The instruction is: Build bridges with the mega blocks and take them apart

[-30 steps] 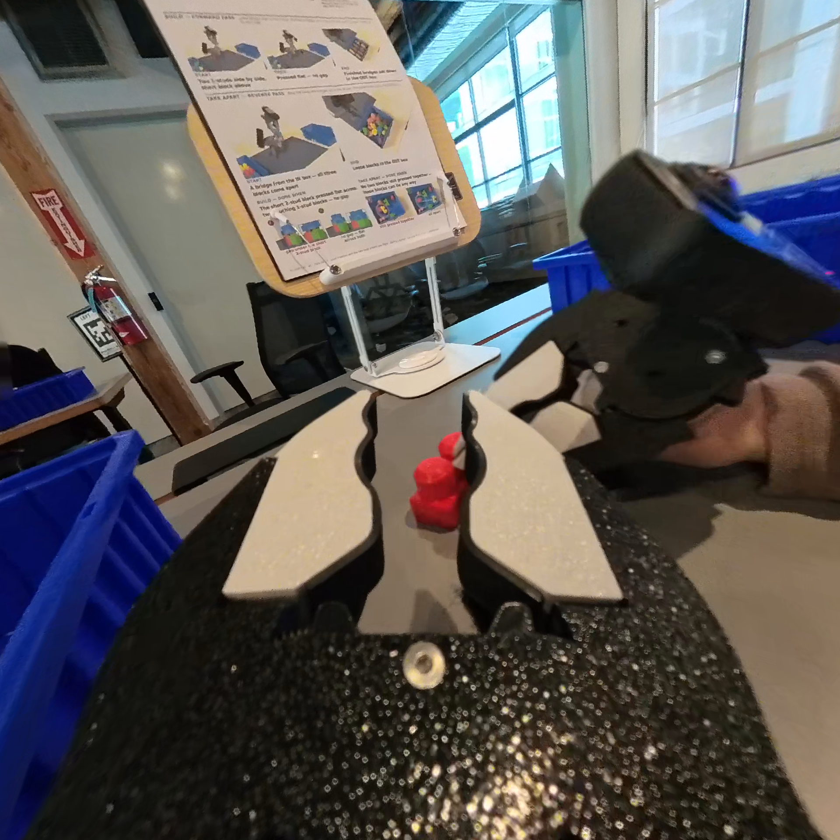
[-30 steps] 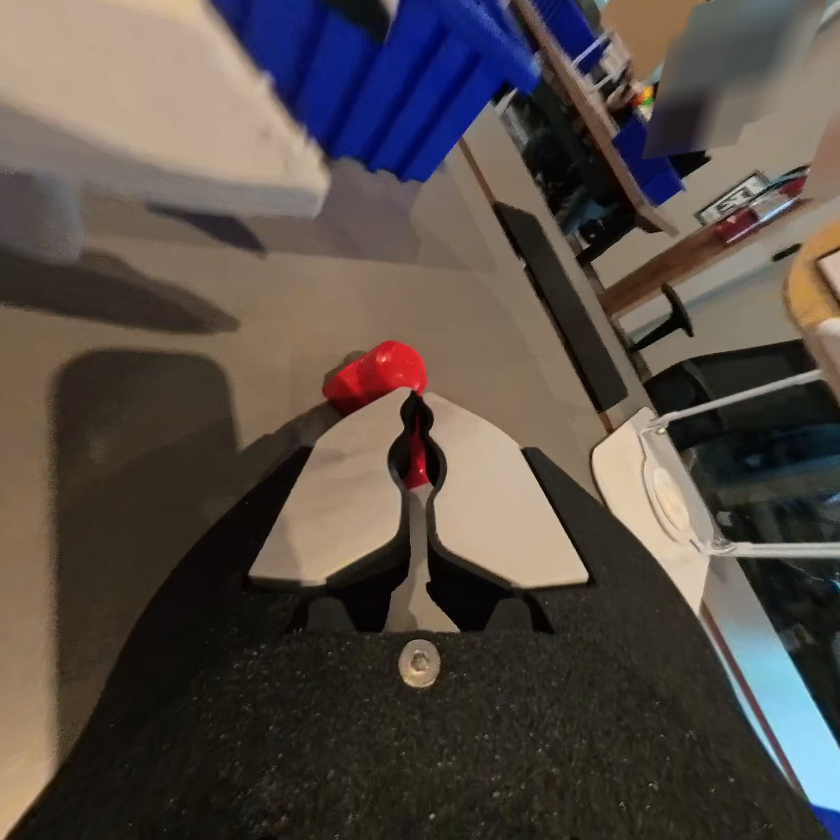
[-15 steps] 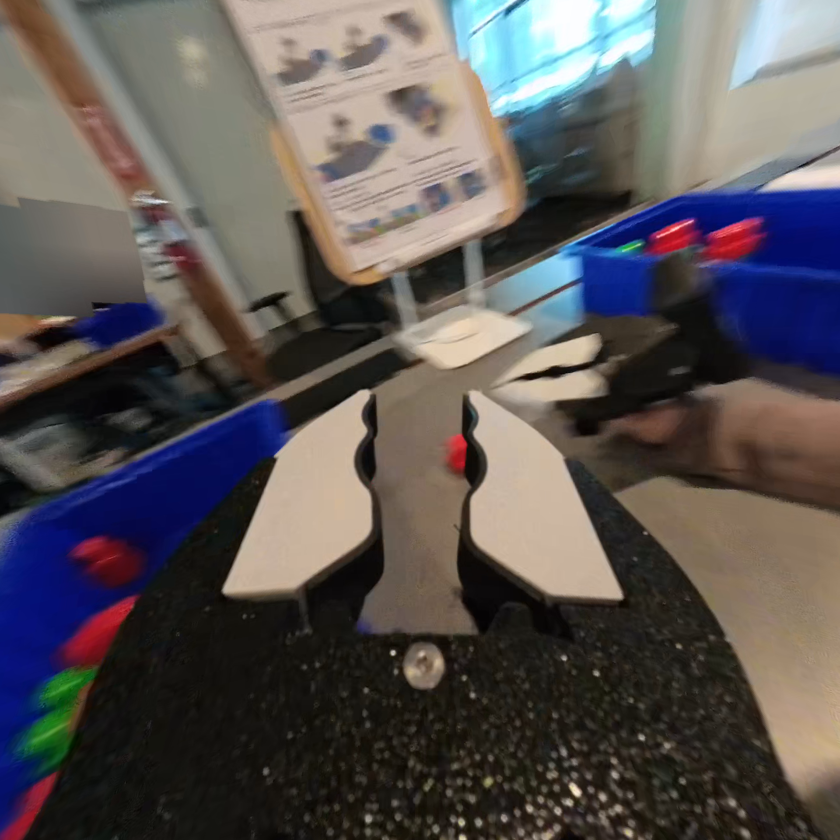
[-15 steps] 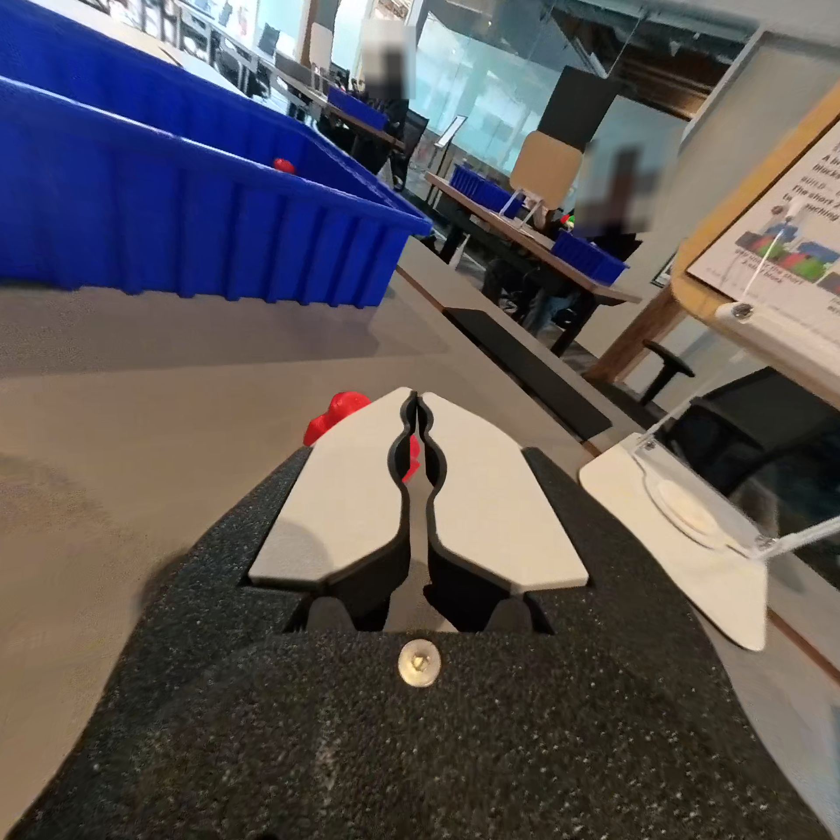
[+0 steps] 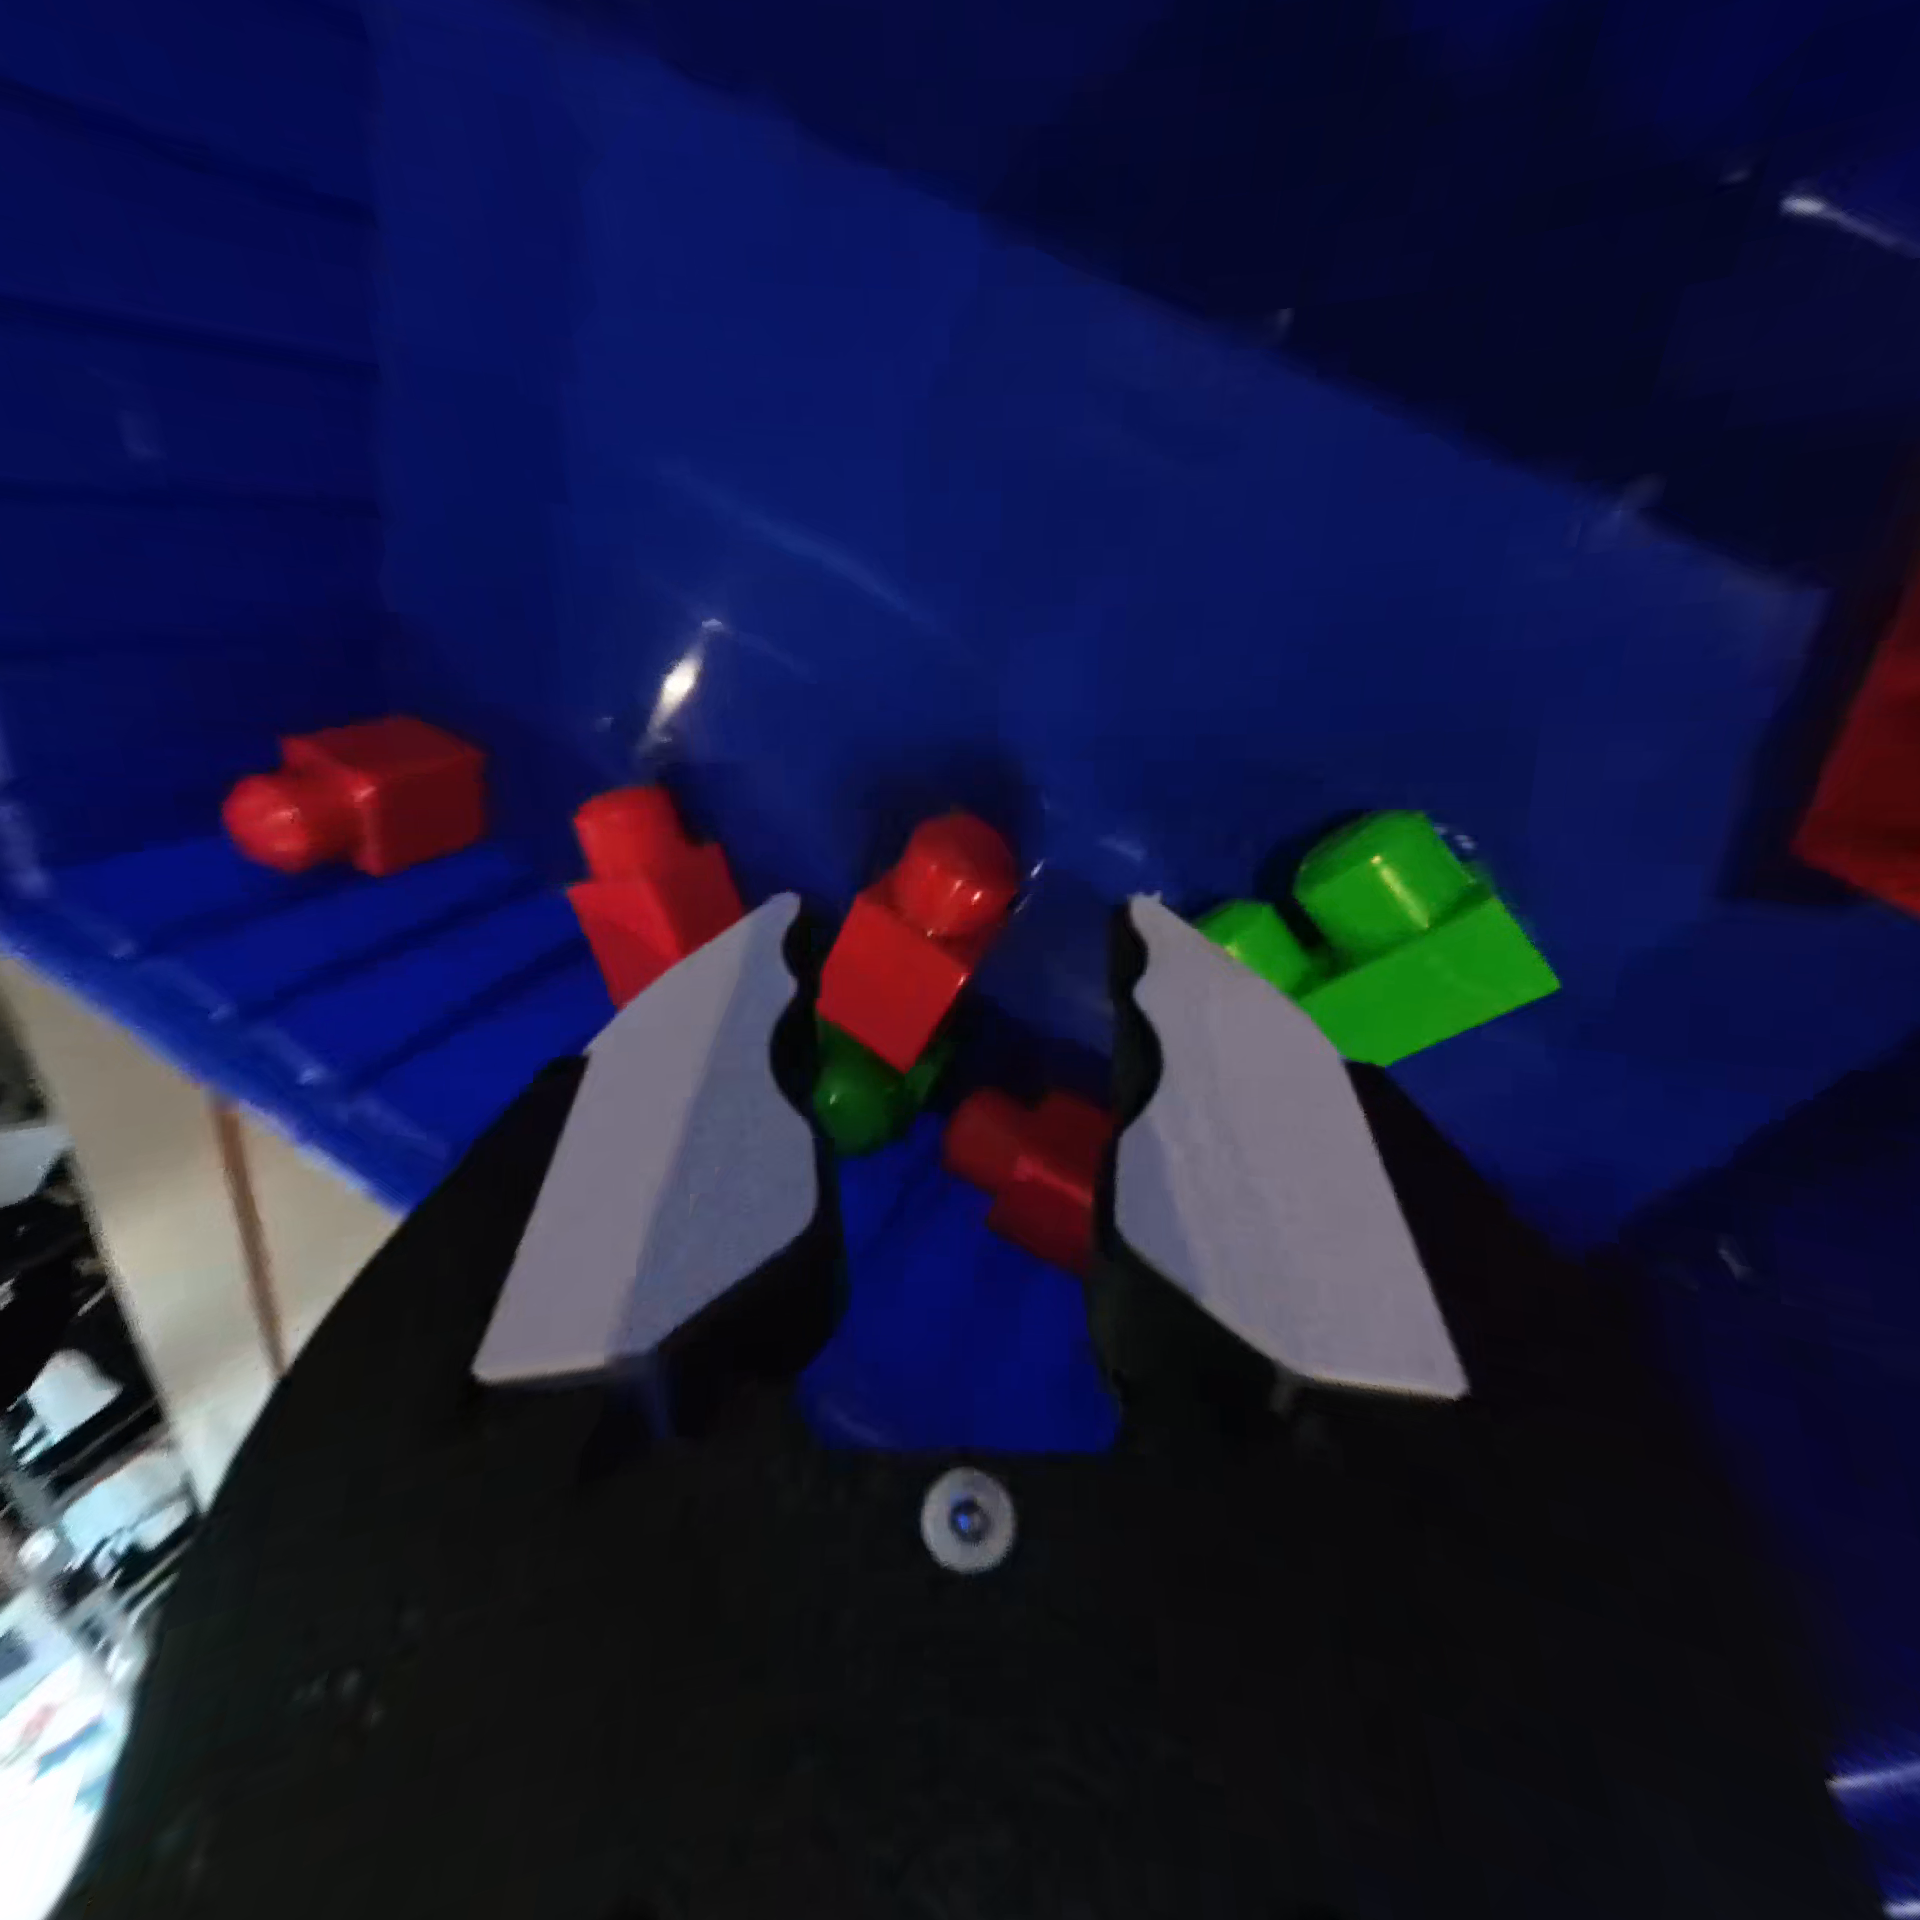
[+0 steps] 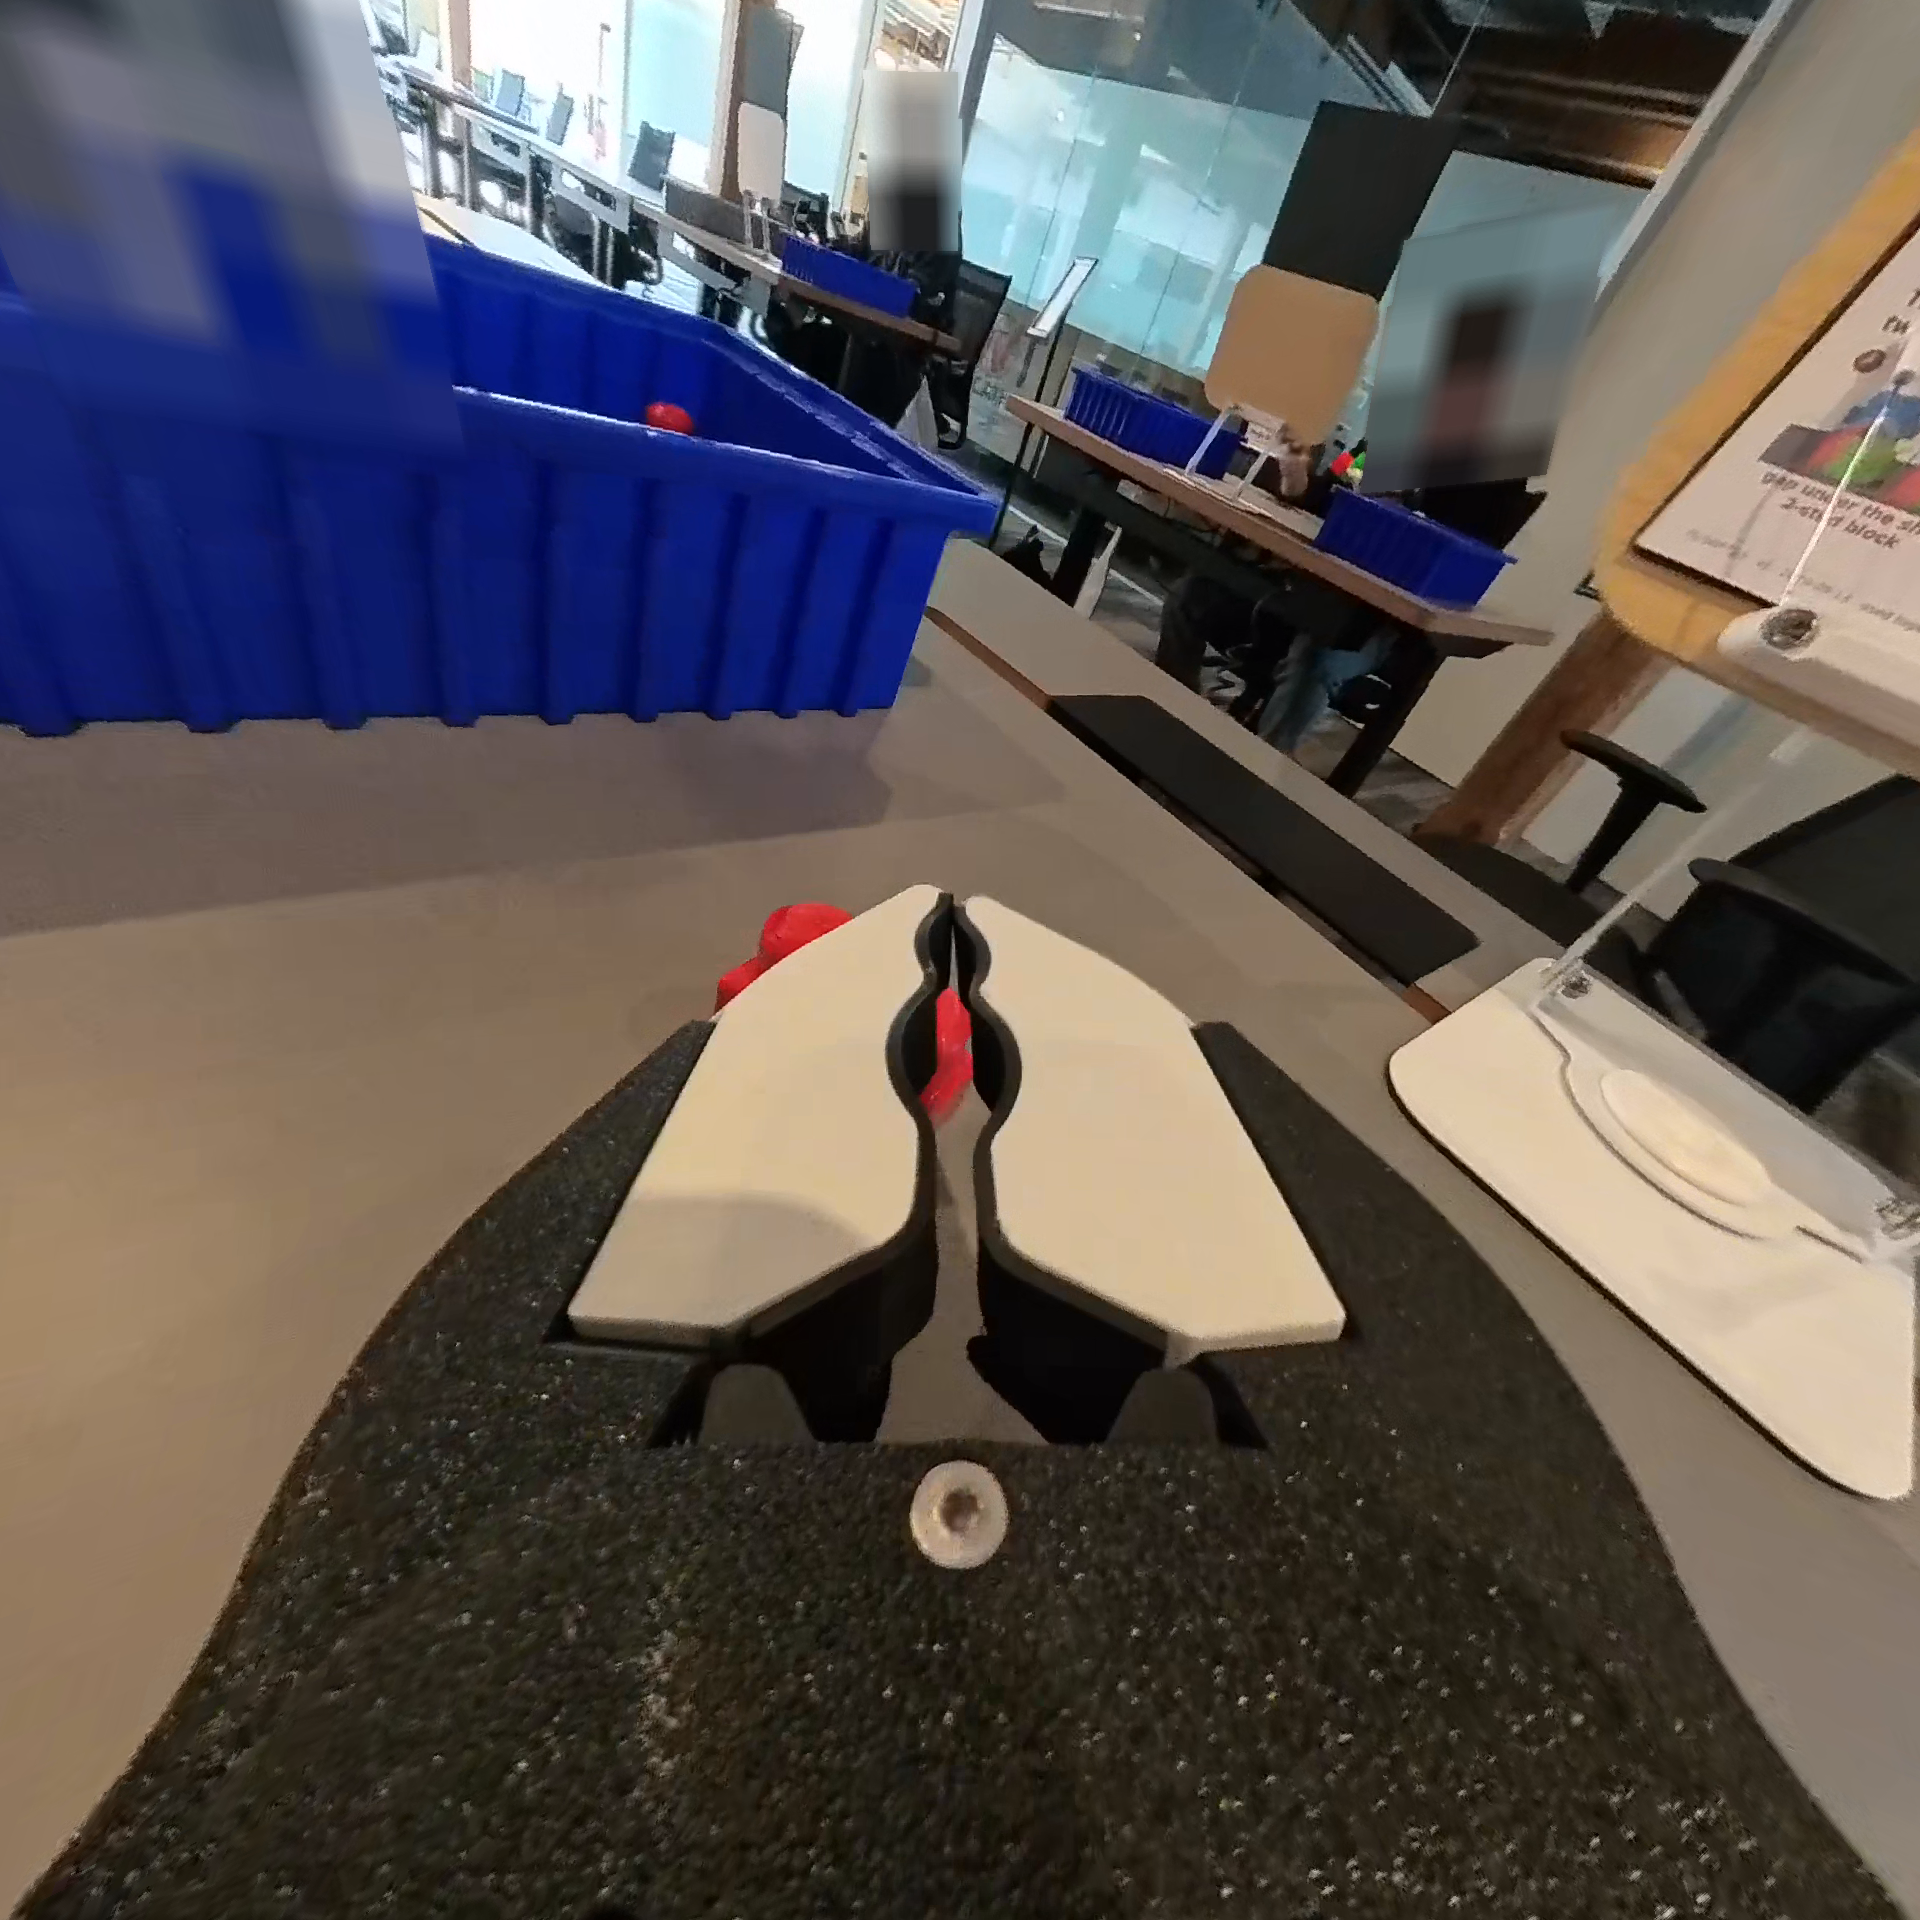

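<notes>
My left gripper [image 5: 961,920] is open inside a blue bin [image 5: 1039,520], just above loose blocks. A red one-stud block [image 5: 904,977] lies tilted between its fingertips, resting on a dark green block [image 5: 857,1096]; the fingers do not touch it. Another red block [image 5: 1023,1164] lies by the right finger. A bright green two-stud block [image 5: 1392,956] lies to the right, and two red blocks [image 5: 364,805] lie to the left. My right gripper [image 6: 943,902] is shut on a red block [image 6: 790,935] low over the grey table [image 6: 312,1091]; most of that block is hidden under the fingers.
In the right wrist view the blue bin [image 6: 520,592] stands at the far left of the table with a red block inside. A white stand base [image 6: 1662,1226] with an instruction board [image 6: 1766,468] stands to the right. Other desks and people are far behind. About 35 cm separates my left fingertips from my right.
My left gripper swung left from over the table into the blue bin and opened wider. My right gripper levelled out and stays shut on the red block.
</notes>
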The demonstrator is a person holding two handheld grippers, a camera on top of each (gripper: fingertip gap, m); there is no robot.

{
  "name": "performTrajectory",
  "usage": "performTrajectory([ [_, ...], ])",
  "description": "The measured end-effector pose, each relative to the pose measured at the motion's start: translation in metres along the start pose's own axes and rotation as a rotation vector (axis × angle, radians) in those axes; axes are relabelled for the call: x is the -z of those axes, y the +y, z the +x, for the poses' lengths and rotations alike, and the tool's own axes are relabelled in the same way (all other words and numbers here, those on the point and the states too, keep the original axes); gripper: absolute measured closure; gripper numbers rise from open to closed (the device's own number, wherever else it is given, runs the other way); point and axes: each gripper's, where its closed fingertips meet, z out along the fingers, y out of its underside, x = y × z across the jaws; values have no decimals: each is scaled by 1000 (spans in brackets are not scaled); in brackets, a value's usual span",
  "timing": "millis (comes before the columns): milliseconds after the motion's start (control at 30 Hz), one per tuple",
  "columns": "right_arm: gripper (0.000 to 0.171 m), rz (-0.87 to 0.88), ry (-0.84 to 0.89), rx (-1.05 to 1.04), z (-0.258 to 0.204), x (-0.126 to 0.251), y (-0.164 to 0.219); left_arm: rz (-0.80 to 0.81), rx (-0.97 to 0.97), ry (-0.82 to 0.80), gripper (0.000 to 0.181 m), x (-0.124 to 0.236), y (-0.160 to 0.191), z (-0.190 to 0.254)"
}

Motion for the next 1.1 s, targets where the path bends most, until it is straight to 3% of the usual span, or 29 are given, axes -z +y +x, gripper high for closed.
performTrajectory([
  [67,171,2,0,-15,1,0,0,-56,-36,59,128,-9,0,-1],
  [267,171,-5,-4,-30,3,-3,2,-286,-65,188,88,-30,34,-5],
  [400,171,-12,-4,-38,3,-4,3,-339,-98,215,84,-41,43,-4],
  [467,171,-13,-4,-43,4,-4,4,-357,-143,190,101,-46,47,-6],
  [533,171,-16,-4,-49,5,-4,5,-364,-176,145,139,-50,49,-10],
  [600,171,-18,4,-55,6,-4,6,-361,-118,118,142,-48,48,-14],
  [700,171,-9,8,-58,7,-4,4,-164,8,33,143,-26,17,-22],
  [800,171,20,-15,-50,4,-3,0,168,84,-92,143,32,-49,-17],
  [967,166,94,-115,-19,-13,-2,-12,594,23,-342,142,133,-152,39],
  [1100,153,187,-109,-14,-10,5,-22,868,157,-380,142,164,-214,93],
])
